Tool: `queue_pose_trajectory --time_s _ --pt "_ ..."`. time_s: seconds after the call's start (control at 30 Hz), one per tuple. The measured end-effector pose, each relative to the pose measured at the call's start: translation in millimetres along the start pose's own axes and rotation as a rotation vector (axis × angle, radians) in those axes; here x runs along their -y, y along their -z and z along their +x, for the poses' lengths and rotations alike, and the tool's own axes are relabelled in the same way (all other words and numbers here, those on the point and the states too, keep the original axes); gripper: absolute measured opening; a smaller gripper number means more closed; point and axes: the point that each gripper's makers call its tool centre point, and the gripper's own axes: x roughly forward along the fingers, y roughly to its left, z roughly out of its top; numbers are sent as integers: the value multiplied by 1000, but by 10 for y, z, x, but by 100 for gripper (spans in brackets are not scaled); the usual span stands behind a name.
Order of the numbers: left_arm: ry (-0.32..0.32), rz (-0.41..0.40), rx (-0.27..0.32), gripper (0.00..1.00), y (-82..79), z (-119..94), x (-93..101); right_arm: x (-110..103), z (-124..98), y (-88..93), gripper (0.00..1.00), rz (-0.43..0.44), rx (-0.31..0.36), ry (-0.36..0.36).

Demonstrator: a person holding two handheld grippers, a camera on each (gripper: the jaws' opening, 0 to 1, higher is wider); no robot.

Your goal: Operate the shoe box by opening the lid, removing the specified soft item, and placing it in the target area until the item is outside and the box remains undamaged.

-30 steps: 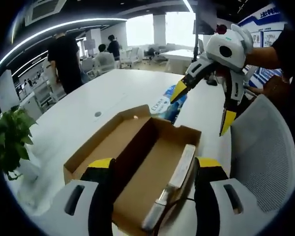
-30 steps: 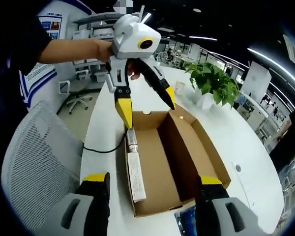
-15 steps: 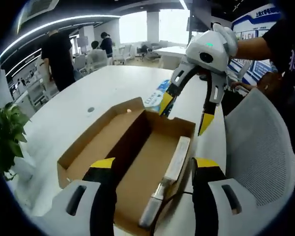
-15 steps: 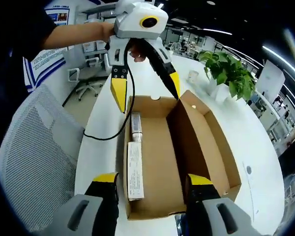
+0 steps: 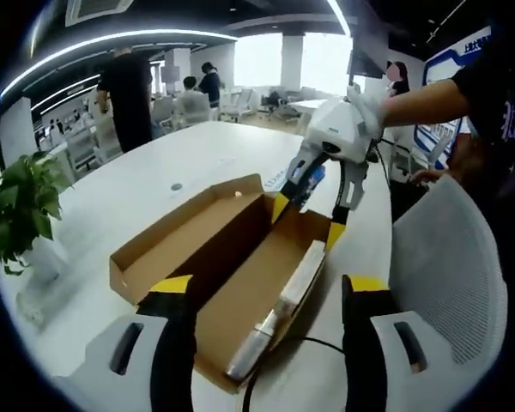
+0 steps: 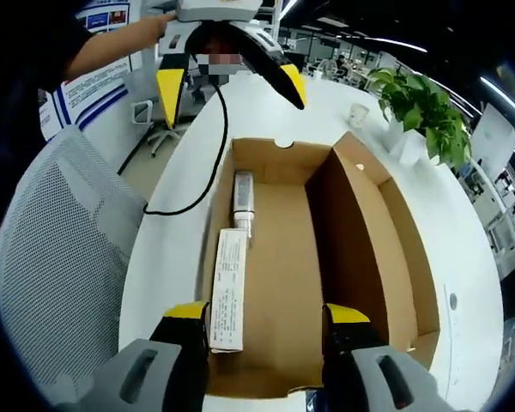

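The brown shoe box [image 5: 184,245] [image 6: 386,249] lies open on the white table, its lid folded out flat to one side. Inside, along one wall, lie a long white carton [image 5: 302,273] [image 6: 227,287] and a white tube [image 5: 251,348] [image 6: 243,196] end to end. My left gripper [image 5: 268,292] [image 6: 232,86] stands open at one short end of the box, nothing between its jaws. My right gripper [image 5: 307,221] [image 6: 266,316] hangs open over the opposite short end, its yellow tips just above the box wall, holding nothing.
A grey mesh chair [image 5: 451,266] [image 6: 51,257] stands against the table edge beside the box. A black cable [image 6: 197,172] runs off that edge. A potted plant [image 5: 17,215] [image 6: 425,103], a paper cup [image 6: 354,113] and a blue packet [image 5: 315,176] sit on the table. People stand far behind.
My right gripper has come down and closer to the box's short end, its tips now at the wall. Both stay open; the carton and tube have not moved.
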Motion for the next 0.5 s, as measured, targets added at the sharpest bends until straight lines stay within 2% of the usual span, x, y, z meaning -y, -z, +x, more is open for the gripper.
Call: queue_pose_trajectory --time_s 0.23,0.5 --pt "-39 -35 21 70 93 -156 32 5 99 -21 49 8 2 -30" --pt "-100 -92 36 71 307 -365 89 -29 175 39 43 29 -10 -60"
